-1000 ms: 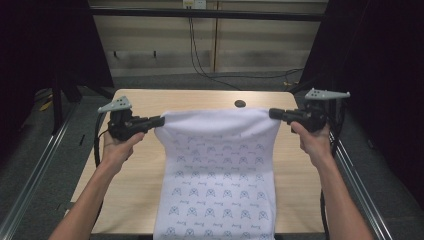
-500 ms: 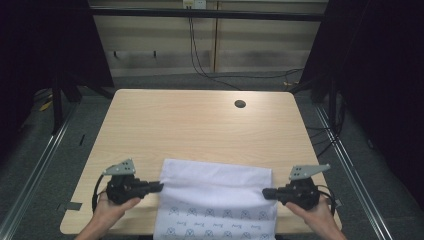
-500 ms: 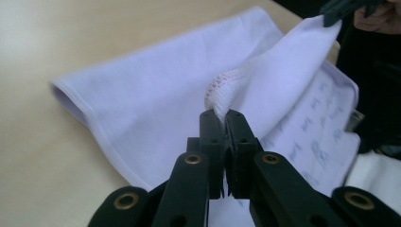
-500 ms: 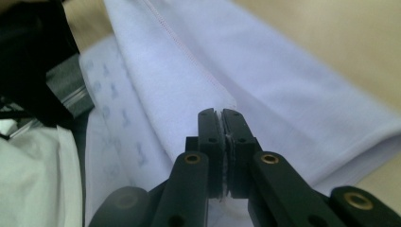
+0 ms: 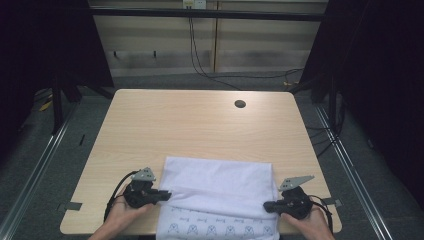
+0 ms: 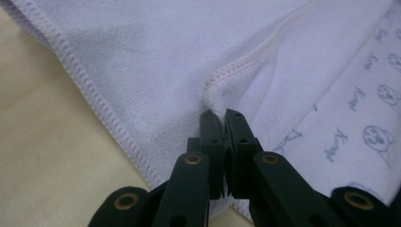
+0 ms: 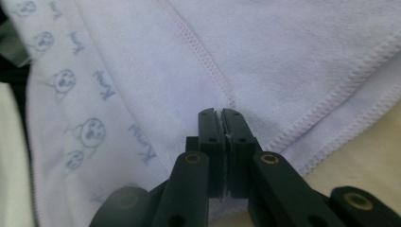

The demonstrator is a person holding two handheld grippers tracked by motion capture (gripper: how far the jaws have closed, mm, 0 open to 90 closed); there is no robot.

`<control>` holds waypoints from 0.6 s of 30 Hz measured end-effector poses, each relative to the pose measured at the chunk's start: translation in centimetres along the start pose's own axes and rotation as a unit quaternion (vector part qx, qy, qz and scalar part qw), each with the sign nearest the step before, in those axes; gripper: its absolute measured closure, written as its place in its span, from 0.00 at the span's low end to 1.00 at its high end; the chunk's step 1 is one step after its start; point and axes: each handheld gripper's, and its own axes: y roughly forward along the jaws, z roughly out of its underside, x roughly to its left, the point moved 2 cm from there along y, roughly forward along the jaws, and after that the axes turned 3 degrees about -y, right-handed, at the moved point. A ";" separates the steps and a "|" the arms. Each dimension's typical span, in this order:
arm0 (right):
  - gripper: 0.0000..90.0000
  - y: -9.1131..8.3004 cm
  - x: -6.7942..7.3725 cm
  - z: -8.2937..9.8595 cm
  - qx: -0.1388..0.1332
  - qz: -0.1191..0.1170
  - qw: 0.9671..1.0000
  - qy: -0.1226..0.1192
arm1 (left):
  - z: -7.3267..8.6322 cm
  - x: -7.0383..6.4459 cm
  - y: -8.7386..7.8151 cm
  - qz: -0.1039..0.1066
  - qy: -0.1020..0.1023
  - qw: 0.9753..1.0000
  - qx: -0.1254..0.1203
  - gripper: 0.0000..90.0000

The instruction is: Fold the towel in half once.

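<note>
A white towel [image 5: 220, 187] with small blue printed figures lies folded over at the near edge of the wooden table [image 5: 200, 125]; its plain side faces up and the printed side hangs toward the person. My left gripper [image 5: 165, 195] is shut on the towel's left hemmed corner [image 6: 215, 97]. My right gripper [image 5: 267, 205] is shut on the right hemmed corner [image 7: 222, 113]. In both gripper views the jaws [image 6: 222, 118] [image 7: 221, 116] pinch a thin layer of cloth. Each gripper is held by a hand at the table's front.
A round dark cable hole [image 5: 240, 104] sits at the far right of the tabletop. Bare wood stretches beyond the towel. Black frame posts [image 5: 57, 95] and cables [image 5: 200, 55] stand behind the table, with grey floor on both sides.
Both grippers pulled the towel's far edge from the back of the table to the near edge, folding it over itself. In the last half second they moved only slightly nearer.
</note>
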 end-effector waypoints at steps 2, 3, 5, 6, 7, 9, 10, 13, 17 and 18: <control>0.97 -0.6 -0.8 -0.2 0.017 0.034 0.999 -0.010 | -1.0 0.2 1.0 0.000 0.000 1.000 -0.005 0.97; 0.97 -0.8 -1.3 -0.2 0.020 0.047 0.999 -0.008 | -1.6 0.2 1.6 -0.001 0.008 1.000 -0.007 0.97; 0.97 -0.9 -2.6 -0.3 0.012 0.054 0.998 0.002 | -2.9 0.4 2.5 -0.022 0.018 1.000 -0.007 0.97; 0.98 -0.8 -3.0 -0.5 0.005 0.056 0.998 0.011 | -3.5 0.9 2.9 -0.032 0.018 0.999 -0.009 0.97; 0.98 -0.6 -3.5 -0.7 -0.002 0.055 0.998 0.015 | -3.9 1.3 3.1 -0.036 0.014 0.999 -0.012 0.97; 0.98 -0.5 -3.8 -0.8 -0.005 0.054 0.998 0.014 | -4.3 2.0 3.3 -0.033 0.003 0.999 -0.013 0.97; 0.98 -0.2 -4.7 -1.4 -0.012 0.059 0.998 0.015 | -4.7 3.0 3.5 -0.036 -0.010 0.999 -0.025 0.97; 0.97 0.3 -5.9 -2.3 -0.020 0.056 0.998 0.028 | -5.2 3.8 3.5 -0.054 -0.005 0.998 -0.023 0.98; 0.97 1.5 -7.5 -4.4 -0.025 0.059 0.997 0.036 | -6.1 5.6 3.6 -0.084 -0.013 0.996 -0.032 0.98; 0.97 1.9 -7.8 -4.9 -0.026 0.064 0.997 0.034 | -6.5 6.4 3.7 -0.088 -0.019 0.995 -0.034 0.98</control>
